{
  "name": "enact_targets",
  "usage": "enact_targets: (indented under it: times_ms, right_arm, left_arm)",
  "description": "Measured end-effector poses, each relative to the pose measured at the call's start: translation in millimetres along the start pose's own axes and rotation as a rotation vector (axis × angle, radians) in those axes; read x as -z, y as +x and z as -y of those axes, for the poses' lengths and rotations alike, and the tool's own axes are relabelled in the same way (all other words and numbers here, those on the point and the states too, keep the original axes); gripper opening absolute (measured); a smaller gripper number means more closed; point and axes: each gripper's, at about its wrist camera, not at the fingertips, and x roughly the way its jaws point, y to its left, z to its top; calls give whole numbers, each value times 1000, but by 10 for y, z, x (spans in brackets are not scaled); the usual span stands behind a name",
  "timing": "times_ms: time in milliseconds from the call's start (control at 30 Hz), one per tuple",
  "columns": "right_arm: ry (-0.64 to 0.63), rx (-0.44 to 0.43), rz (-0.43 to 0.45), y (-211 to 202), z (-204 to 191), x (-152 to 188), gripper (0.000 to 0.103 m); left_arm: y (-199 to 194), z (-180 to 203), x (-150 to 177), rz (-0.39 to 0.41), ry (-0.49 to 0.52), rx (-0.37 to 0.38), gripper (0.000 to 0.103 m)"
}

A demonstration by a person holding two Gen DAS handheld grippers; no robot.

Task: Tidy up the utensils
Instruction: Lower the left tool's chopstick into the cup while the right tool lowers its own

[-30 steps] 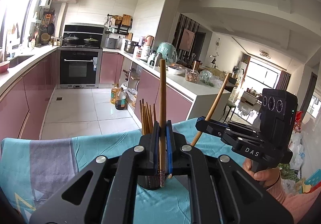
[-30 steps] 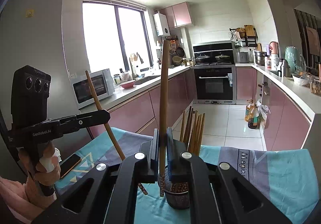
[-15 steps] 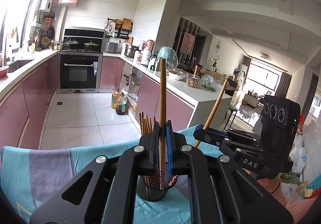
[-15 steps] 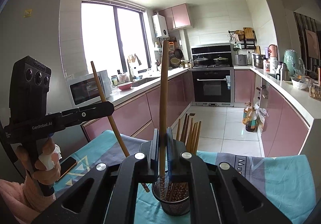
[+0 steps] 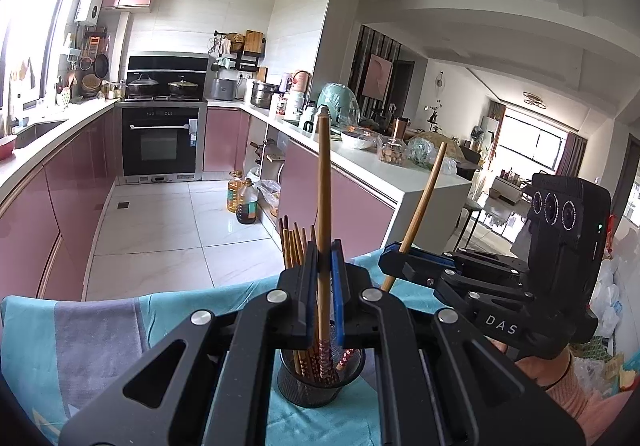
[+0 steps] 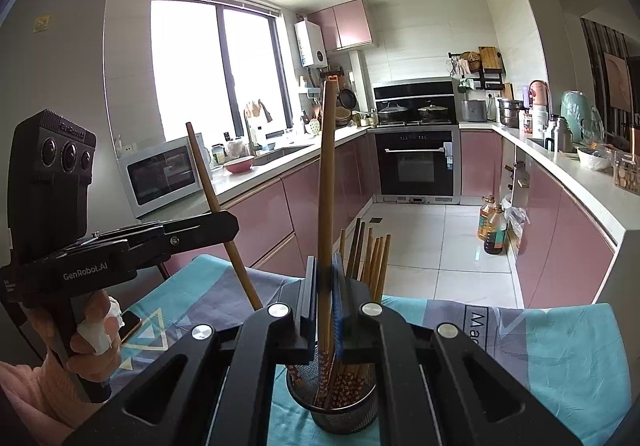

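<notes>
Left wrist view: the left gripper (image 5: 325, 278) is clamped on one upright chopstick (image 5: 323, 206), its patterned lower end dipping into the black mesh holder (image 5: 308, 386) on the teal cloth (image 5: 80, 346). Several more chopsticks (image 5: 294, 246) stand in that holder. To its right, the right gripper (image 5: 394, 256) pinches its own chopstick (image 5: 424, 202), tilted (lower tip also reaching into the holder). In the right wrist view that chopstick (image 6: 326, 206) stands over the holder (image 6: 340, 414), beside the left gripper (image 6: 224, 224).
</notes>
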Motion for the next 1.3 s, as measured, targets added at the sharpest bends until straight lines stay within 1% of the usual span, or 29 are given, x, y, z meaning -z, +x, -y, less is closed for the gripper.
enact_targets:
  times_ms: [300, 467, 933, 1300]
  right_arm:
    - [10, 3, -30, 97, 37, 30, 6]
    - [15, 3, -45, 150, 55, 63, 6]
    - [27, -1, -76, 256, 117, 113, 6]
    - [36, -2, -95, 301, 137, 151, 6]
  left_arm:
    - [111, -42, -57, -41, -3, -5, 7]
    - [136, -23, -18, -65, -1, -5, 7]
    - [280, 17, -100, -103, 4, -15, 7]
    - [382, 13, -68, -134, 7, -18, 7]
